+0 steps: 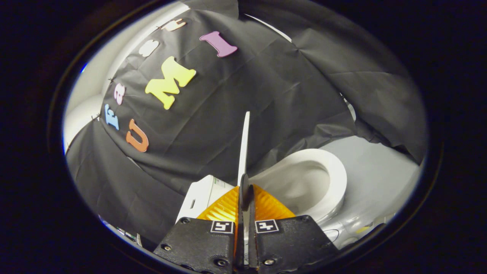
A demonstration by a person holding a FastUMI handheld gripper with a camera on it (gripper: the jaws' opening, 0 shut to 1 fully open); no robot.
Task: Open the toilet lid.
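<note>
white toilet lid (244,144) stood upright, edge-on between the fingers | gripper (245,190) clamped on its edge | bowl (304,182) lay exposed beside | opening looked nearly complete

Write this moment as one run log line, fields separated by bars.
gripper: shut on toilet lid | lid: raised, seen edge-on | toilet bowl: exposed beside fingers

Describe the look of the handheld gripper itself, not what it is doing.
The gripper has two thin, flat fingers standing close side by side, on two dark, matte blocks fixed with screws. Each block carries a small square black-and-white marker. Ribbed, translucent orange fan-shaped pieces spread beside the fingers.
</note>
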